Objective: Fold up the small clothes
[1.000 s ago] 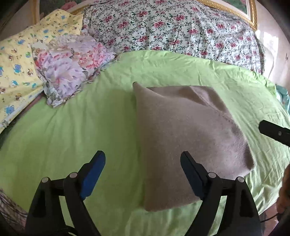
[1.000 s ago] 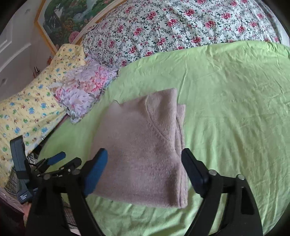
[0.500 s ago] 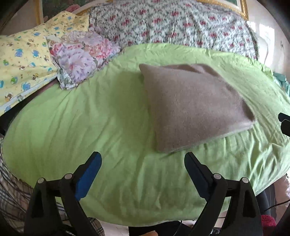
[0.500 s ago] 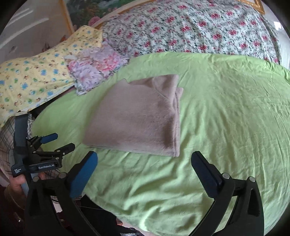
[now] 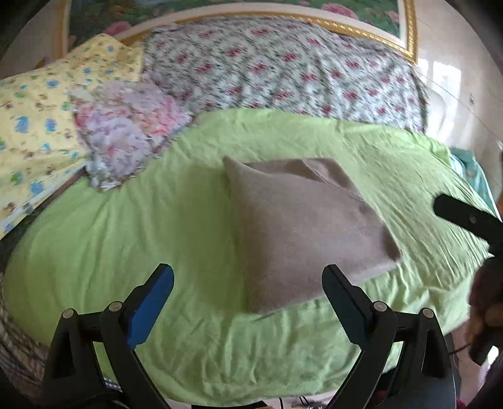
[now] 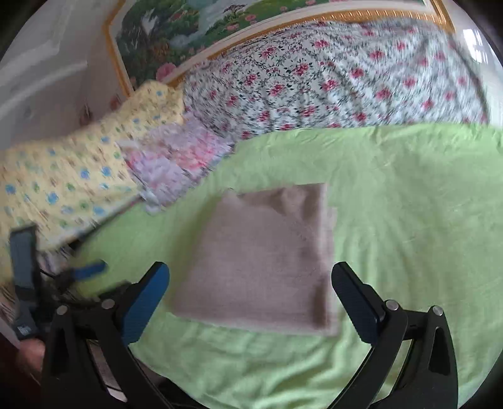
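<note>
**Taupe garment folded on the green bed, both grippers clear of it**

Taupe and fleecy, the folded garment (image 5: 301, 232) lay as a neat rectangle near the middle of the bed's lime-green sheet (image 5: 163, 220), doubled layers showing along one edge. Nothing touched it.

The left gripper (image 5: 248, 280) hovered above the near edge of the bed, its blue-padded fingers (image 5: 151, 299) spreading wider, with nothing between them; the garment sat beyond their tips. The right gripper (image 6: 251, 280) hung at the same near side, its fingers (image 6: 144, 302) spread fully wide and empty as well, the folded piece lying on the sheet ahead of them.

Behind the garment a quilt with red flowers (image 6: 330, 78) was heaped against the headboard. A yellow pillow printed in blue and green (image 5: 34, 126) lay to one side, and a crumpled pink and lilac floral cloth (image 5: 122, 132) rested against it. A framed landscape picture (image 6: 201, 28) hung above the bed. Both views were slightly blurred.
</note>
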`<state>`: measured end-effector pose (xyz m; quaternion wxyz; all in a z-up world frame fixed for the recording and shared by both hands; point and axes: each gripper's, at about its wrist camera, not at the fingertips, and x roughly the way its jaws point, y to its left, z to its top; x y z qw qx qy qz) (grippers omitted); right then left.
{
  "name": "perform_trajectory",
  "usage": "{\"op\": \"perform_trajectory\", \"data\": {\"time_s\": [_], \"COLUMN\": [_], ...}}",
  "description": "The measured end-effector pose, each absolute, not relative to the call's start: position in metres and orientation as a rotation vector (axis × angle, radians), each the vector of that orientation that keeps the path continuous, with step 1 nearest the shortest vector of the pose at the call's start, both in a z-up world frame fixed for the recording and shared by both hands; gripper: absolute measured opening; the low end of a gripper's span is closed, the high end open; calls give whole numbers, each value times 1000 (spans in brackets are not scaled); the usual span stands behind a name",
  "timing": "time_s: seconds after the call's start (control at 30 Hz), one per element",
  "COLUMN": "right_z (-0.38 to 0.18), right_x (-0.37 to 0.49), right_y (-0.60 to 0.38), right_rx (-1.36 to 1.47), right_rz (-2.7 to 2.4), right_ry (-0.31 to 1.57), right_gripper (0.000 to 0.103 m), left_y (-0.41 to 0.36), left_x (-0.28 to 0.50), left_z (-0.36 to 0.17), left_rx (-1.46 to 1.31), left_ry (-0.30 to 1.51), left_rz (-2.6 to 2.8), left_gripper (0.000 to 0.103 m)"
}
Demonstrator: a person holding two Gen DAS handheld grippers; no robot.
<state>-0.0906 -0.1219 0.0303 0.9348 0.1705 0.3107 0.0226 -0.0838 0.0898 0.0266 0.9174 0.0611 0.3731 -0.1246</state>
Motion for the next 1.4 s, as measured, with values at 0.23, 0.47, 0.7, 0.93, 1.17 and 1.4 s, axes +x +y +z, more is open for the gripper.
{"op": "perform_trajectory", "data": {"time_s": [0.23, 0.47, 0.7, 0.93, 1.17, 1.4], "right_z": [-4, -14, -11, -10, -16, -13], "right_x": [-78, -89, -94, -92, -93, -80], "right_y": [-105, -116, -152, -133, -135, -132], "right_rx": [313, 419, 541, 245, 241, 148], "right_rz": [-13, -8, -108, -190, -137, -139], "right_ry": [810, 837, 832, 854, 866, 868], "right_gripper": [103, 103, 103, 103, 103, 103], "left_y": [93, 87, 71, 59, 64, 59], "left_x": [-94, -103, -99, -85, -59, -46], "left_z": [13, 2, 4, -13, -31, -31], "left_rx": [135, 62, 63, 112, 114, 131], "left_ry": [746, 731, 727, 779, 846, 839], "left_rz": [-240, -233, -257, -202, -114, -89], "left_gripper": [96, 96, 96, 96, 96, 96]}}
